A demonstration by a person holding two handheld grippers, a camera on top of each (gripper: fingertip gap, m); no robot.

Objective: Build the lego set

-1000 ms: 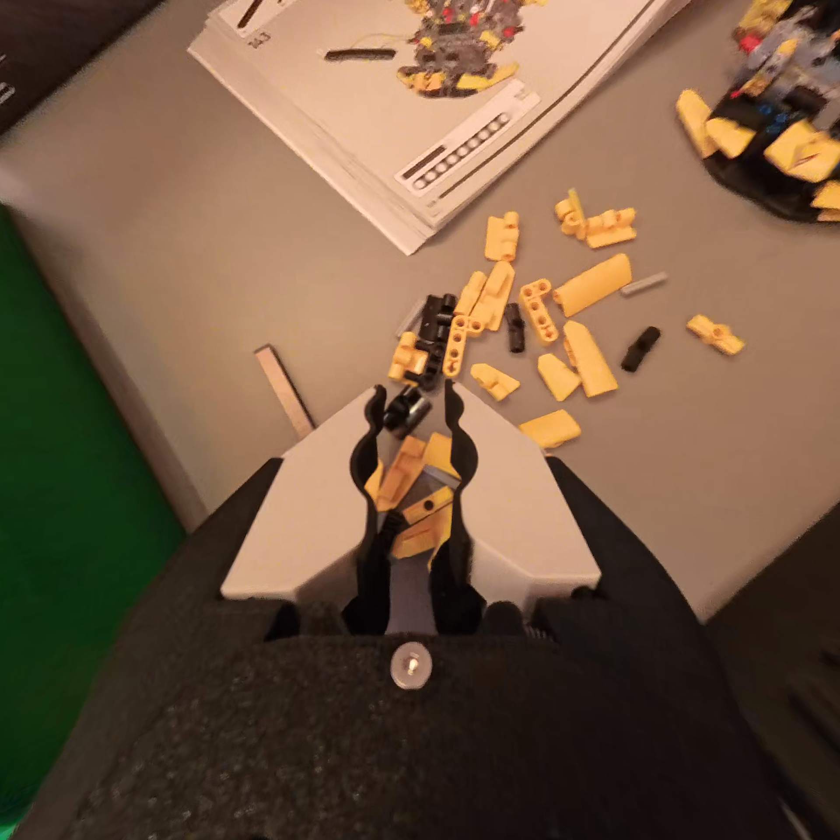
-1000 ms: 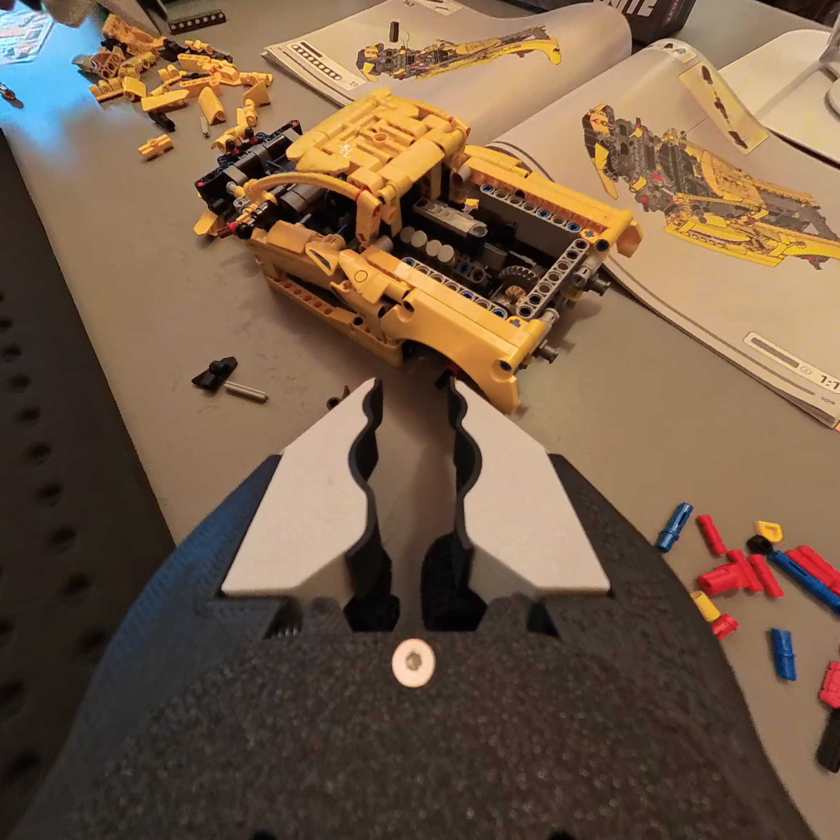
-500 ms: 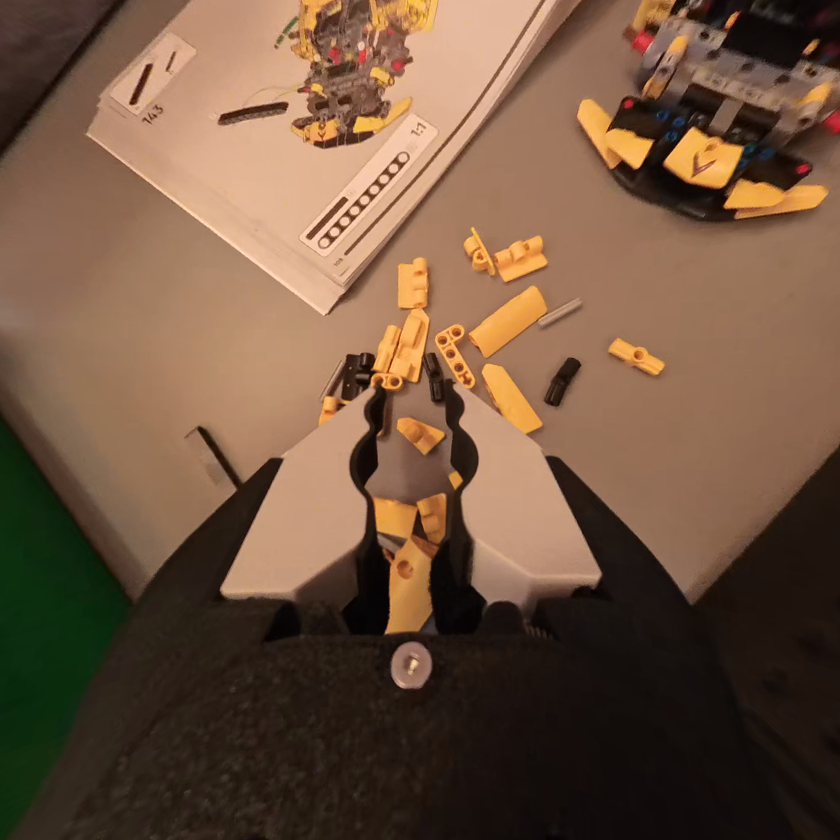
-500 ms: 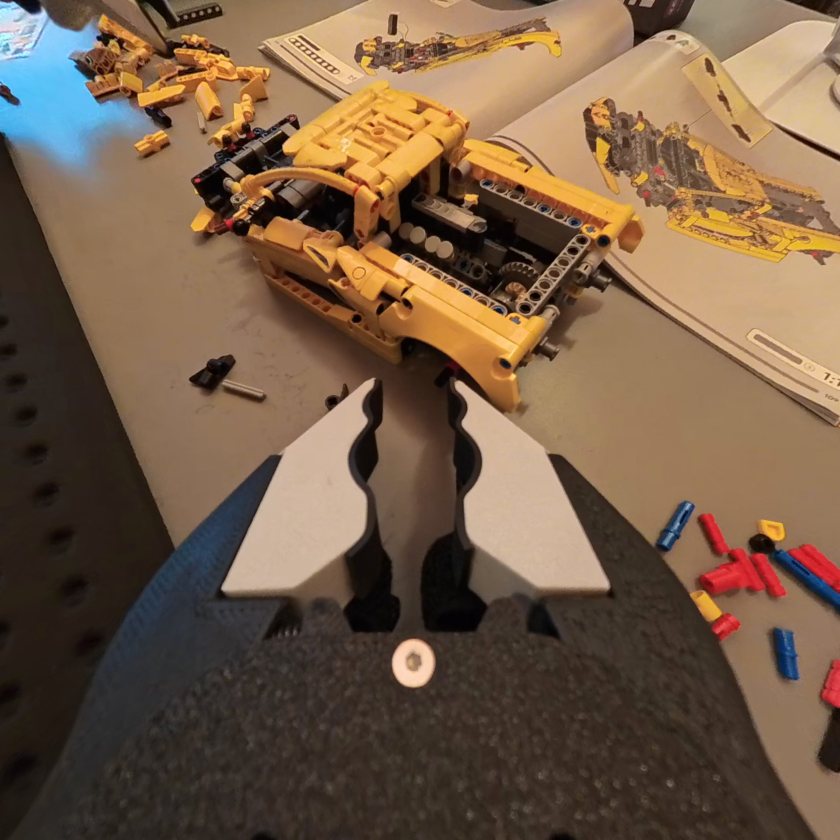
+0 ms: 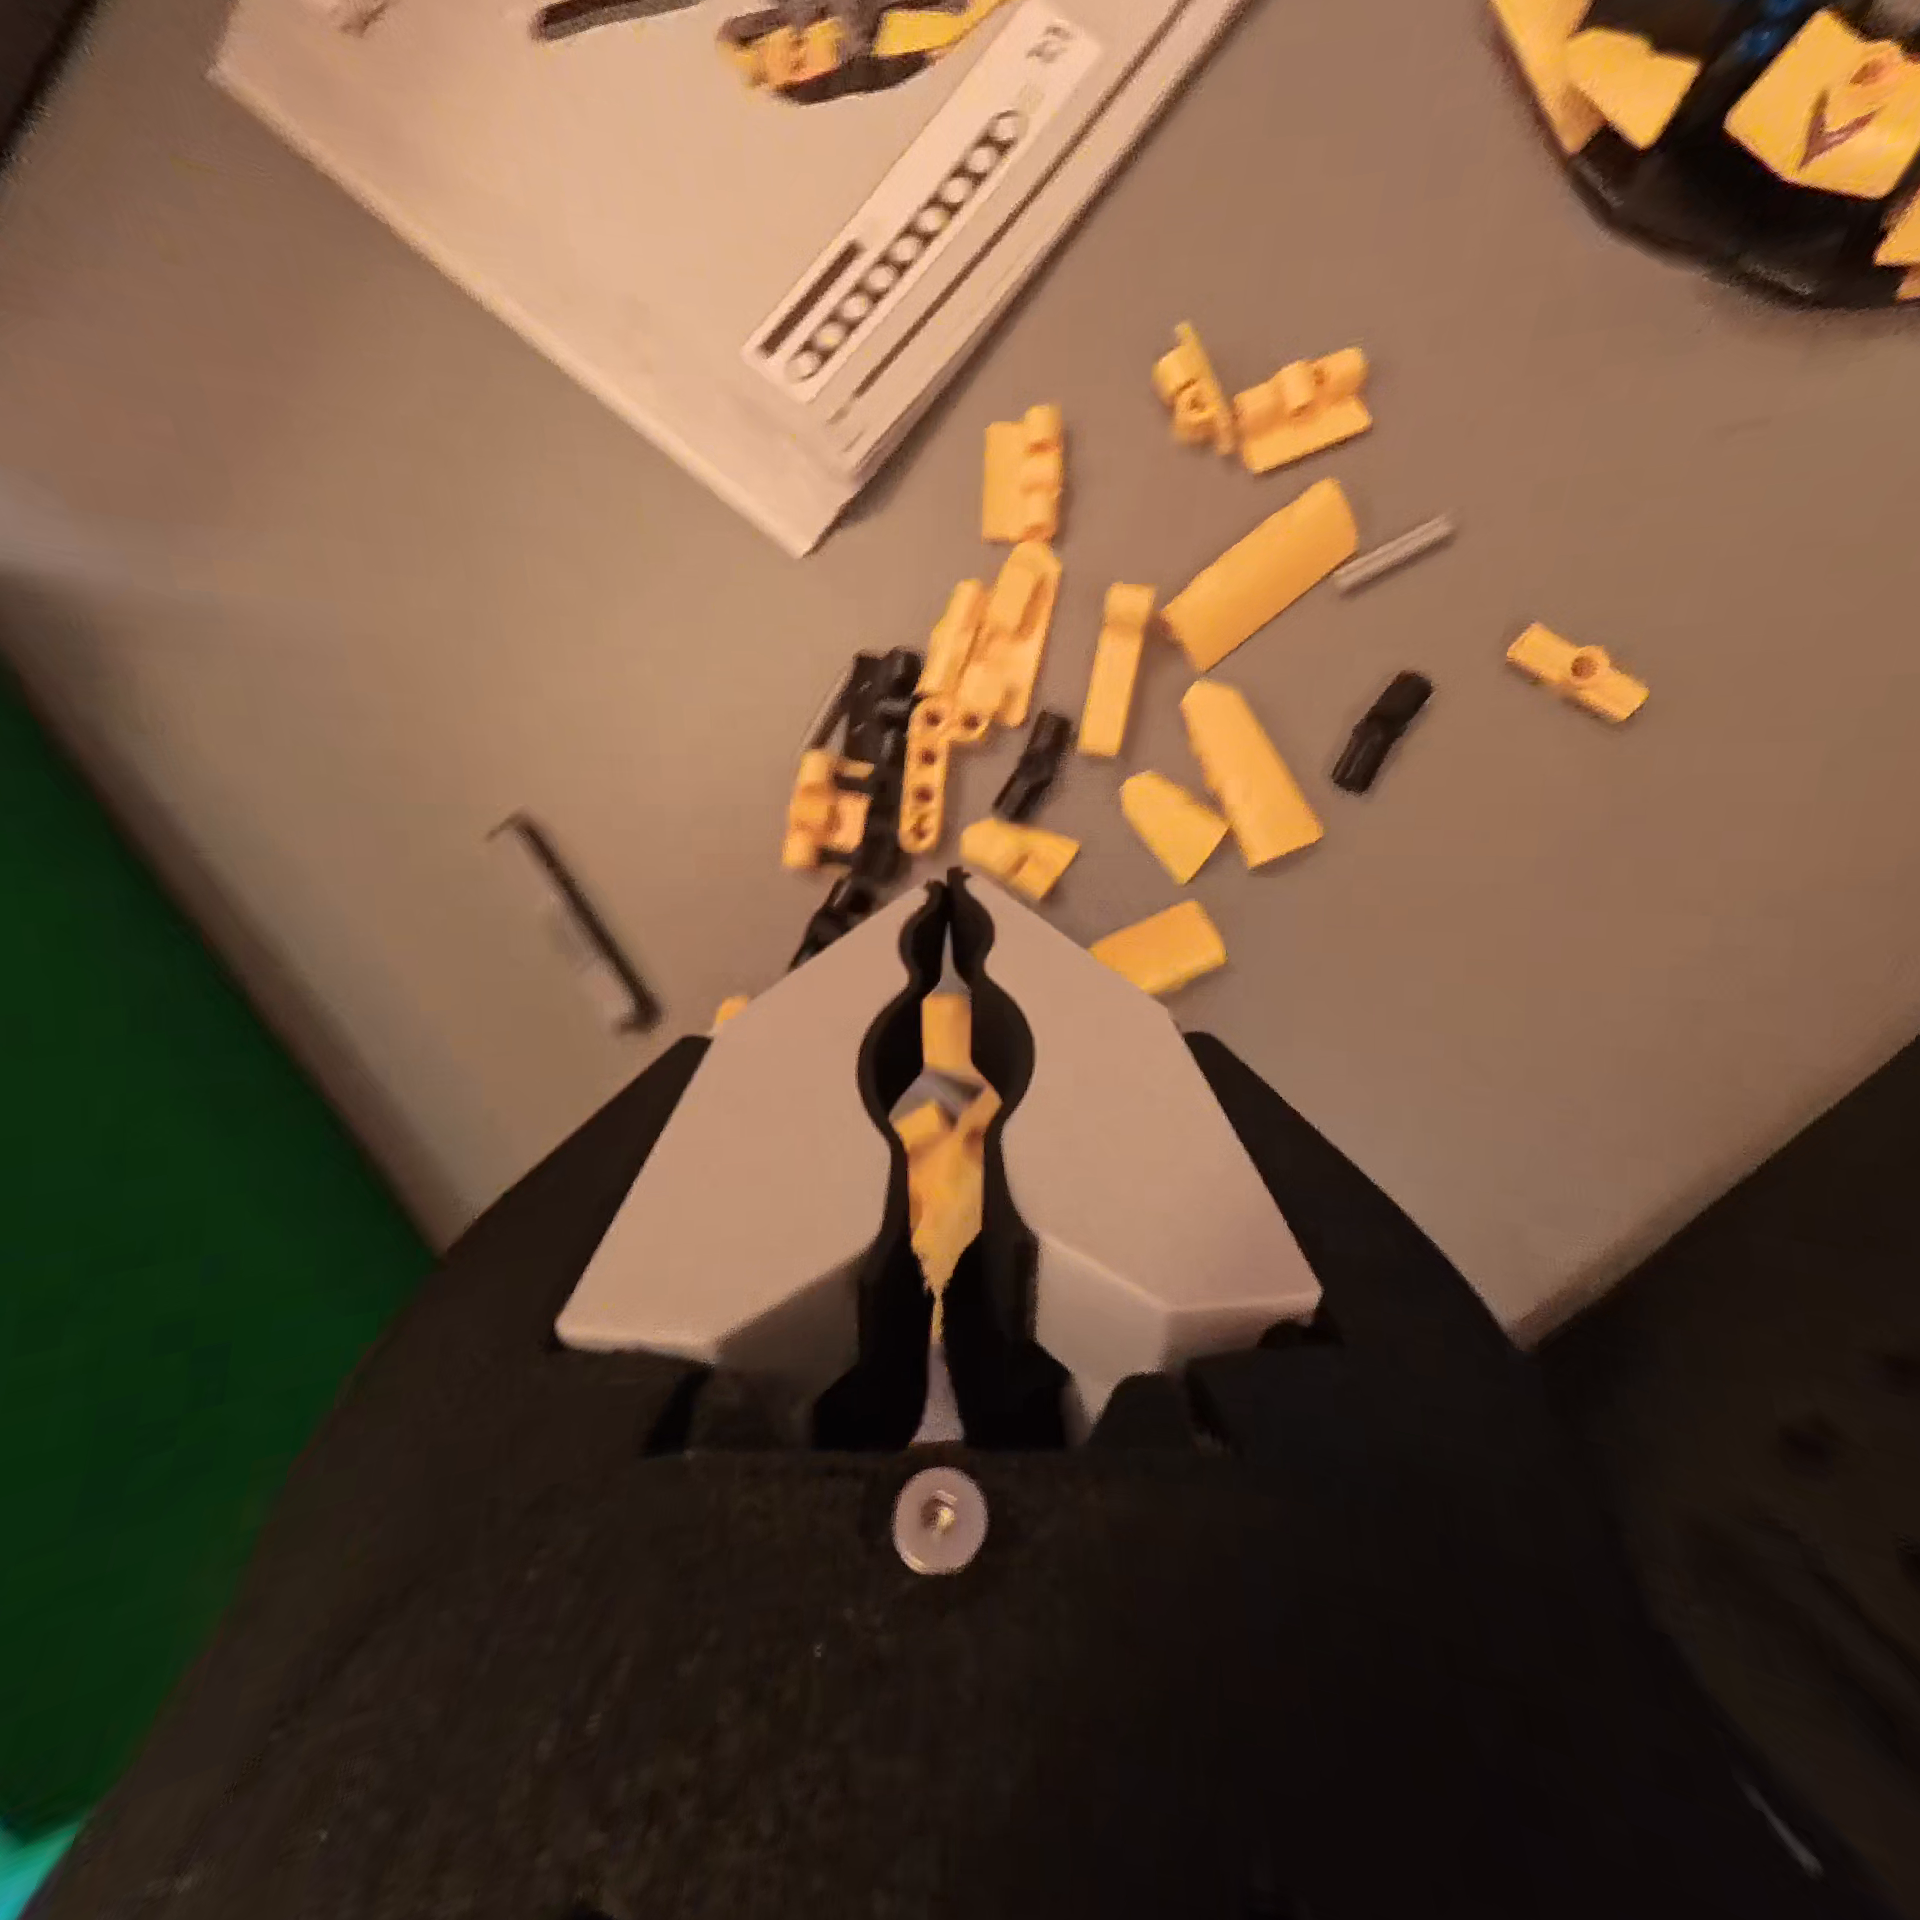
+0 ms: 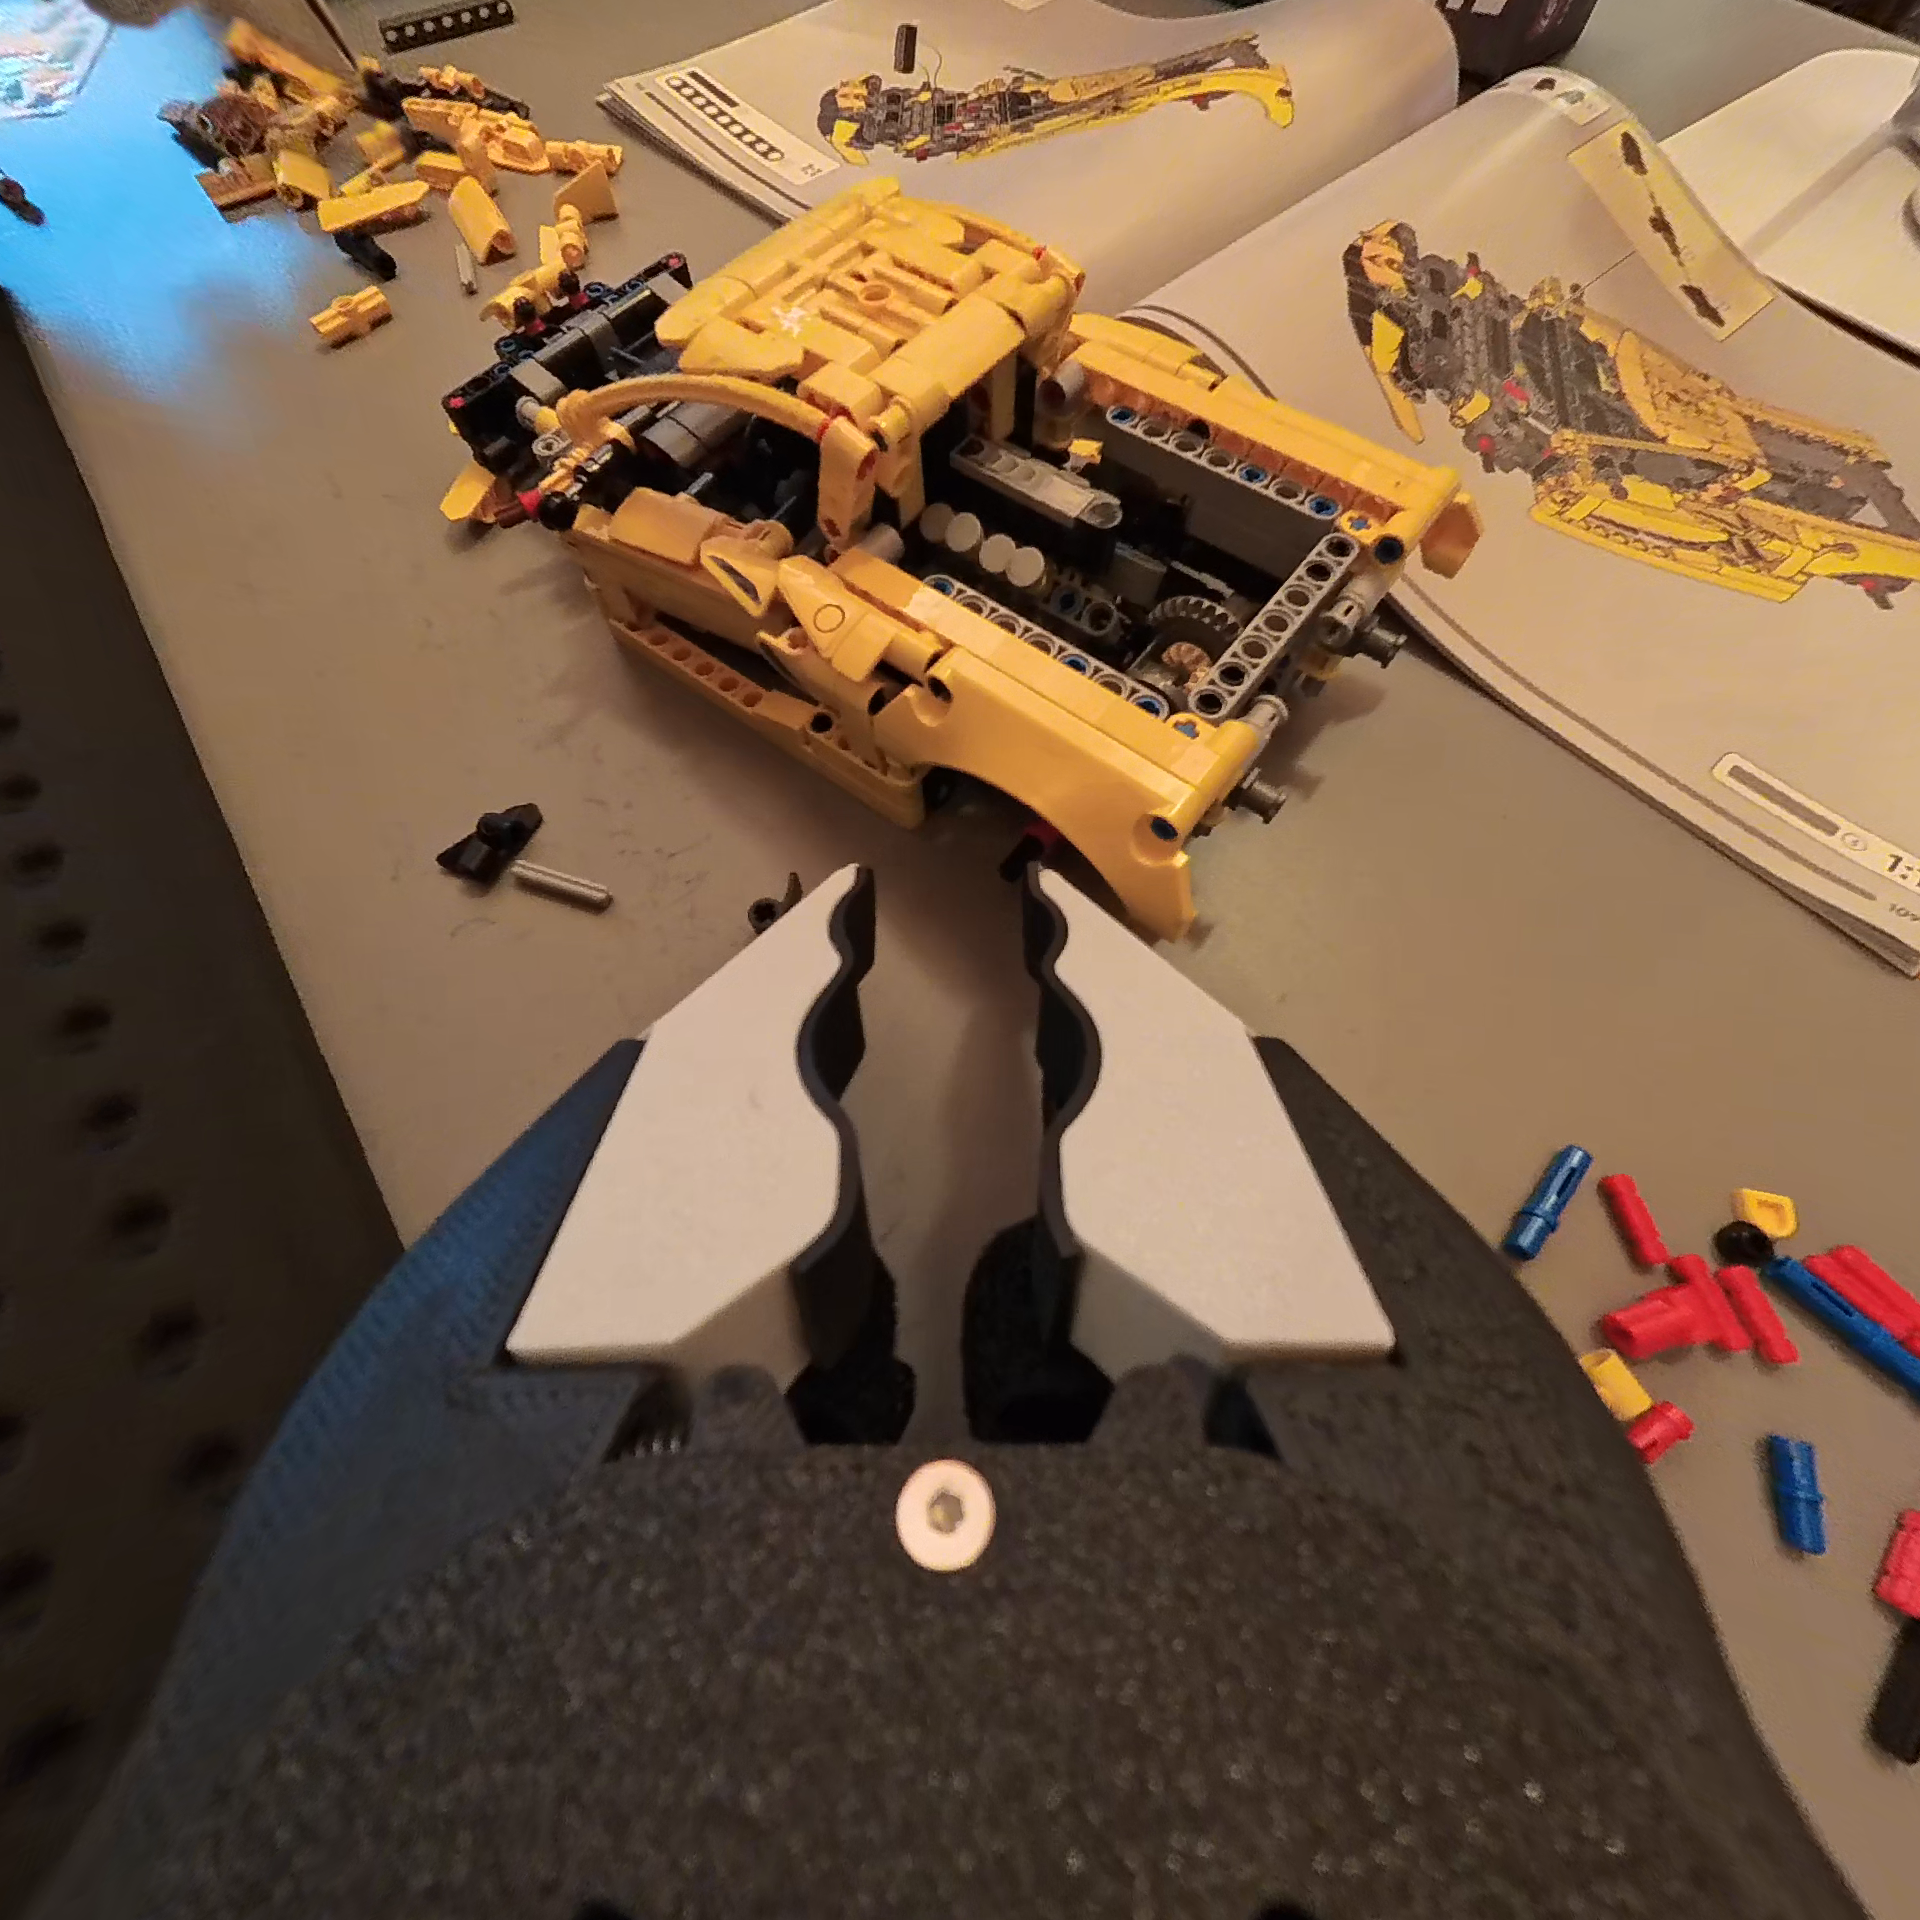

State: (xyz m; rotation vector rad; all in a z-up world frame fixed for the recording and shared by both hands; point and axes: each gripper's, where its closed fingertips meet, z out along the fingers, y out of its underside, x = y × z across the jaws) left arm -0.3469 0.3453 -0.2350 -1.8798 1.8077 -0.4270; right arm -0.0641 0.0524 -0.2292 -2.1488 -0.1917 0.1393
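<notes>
Left gripper (image 5: 950, 902) pinched together, perhaps empty, over loose yellow pieces (image 5: 1174, 717); right gripper (image 6: 945, 904) apart before car model (image 6: 935, 540).

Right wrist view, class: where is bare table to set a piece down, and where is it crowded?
Free: the grey table between the yellow car model and the black pin with grey axle; also between the car's rear and the red and blue pins. Crowded: the yellow parts pile and the open instruction book.

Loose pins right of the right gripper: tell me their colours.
The loose pins are mostly red and blue, with a little yellow and black; the right wrist view shows them best.
</notes>
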